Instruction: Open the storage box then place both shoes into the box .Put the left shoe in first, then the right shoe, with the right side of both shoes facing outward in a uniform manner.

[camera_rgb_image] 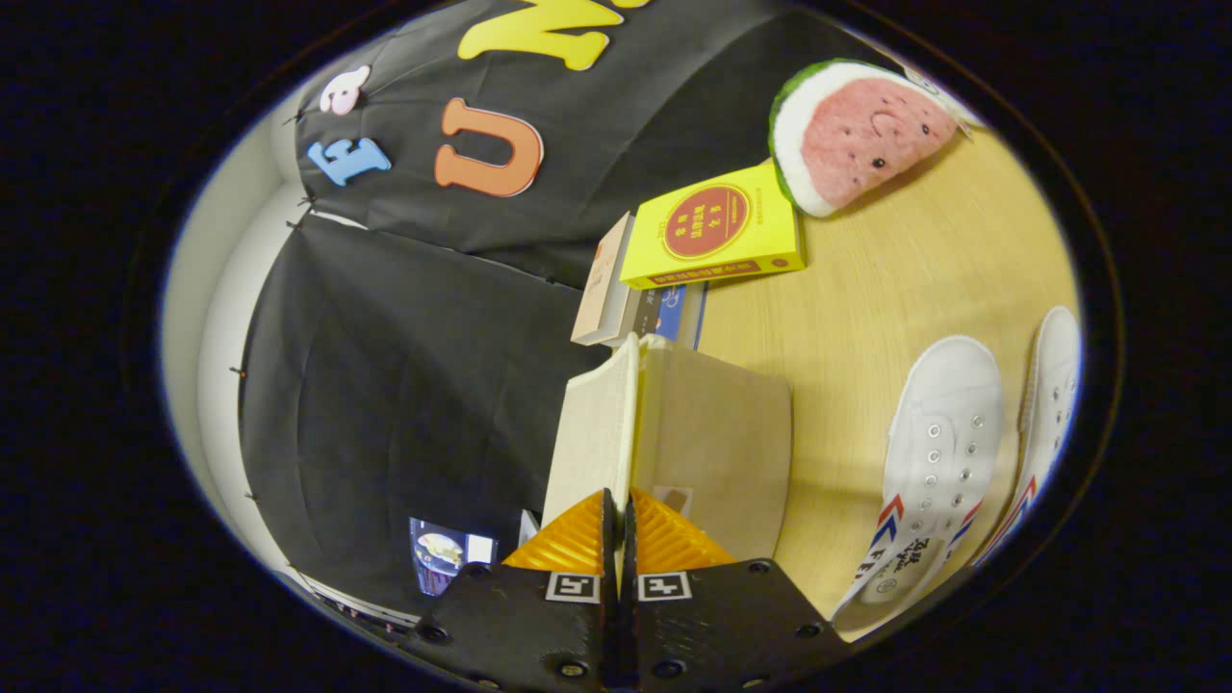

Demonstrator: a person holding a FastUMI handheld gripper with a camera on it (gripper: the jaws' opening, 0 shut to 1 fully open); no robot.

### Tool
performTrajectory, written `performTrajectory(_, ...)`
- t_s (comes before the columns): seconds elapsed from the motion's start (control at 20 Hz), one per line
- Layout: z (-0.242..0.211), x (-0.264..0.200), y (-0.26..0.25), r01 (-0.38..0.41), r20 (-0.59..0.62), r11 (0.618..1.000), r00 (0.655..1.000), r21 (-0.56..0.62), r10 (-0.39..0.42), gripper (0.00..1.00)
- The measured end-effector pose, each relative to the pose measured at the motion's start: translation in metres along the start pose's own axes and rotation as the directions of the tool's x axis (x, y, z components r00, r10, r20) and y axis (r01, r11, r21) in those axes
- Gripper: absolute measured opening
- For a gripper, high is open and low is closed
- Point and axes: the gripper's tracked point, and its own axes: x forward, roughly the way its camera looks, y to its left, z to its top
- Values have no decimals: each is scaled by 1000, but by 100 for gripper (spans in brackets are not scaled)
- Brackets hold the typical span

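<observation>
**Claw pinching the box flap on the wooden desk**

A black cloth wall [404, 385] is hanging on the left side, and a light wooden desk [866, 289] is spreading out on the right. The whole view is looking tipped over sideways.

Low down by the cloth, a small lit screen [445, 551] is glowing.

Next, the storage box [712, 443] is sitting in the middle, just ahead of the claw [619, 525]. It is a plain tan box. Its pale flap [597, 433] is standing up on edge and running right into the claw. The two claw fingers are sitting almost together, with only a thin gap, and the flap's edge is going into that gap. The claw is looking clamped on the flap.

Beyond the box, some books [616, 298] are lying in a pile. A yellow book [717, 231] is resting on top of them. Past that, a soft watermelon toy [857, 130] is lying on the desk.

On the far right, two white shoes are lying side by side on the desk, well apart from the box. The nearer shoe [938, 433] is showing red and blue stripes. The other shoe [1049, 404] is lying just beside it.
</observation>
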Motion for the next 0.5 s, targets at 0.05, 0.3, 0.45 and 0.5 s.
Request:
performTrajectory(0.05,0,-4,16,6,6,1000,1000,-9,-5,0)
performTrajectory(0.3,5,-10,84,72,53,994,996,-78,-68,0)
performTrajectory(0.45,5,2,128,85,80,991,994,-100,-77,0)
performTrajectory(0.5,6,8,144,82,86,990,994,-117,-72,0)
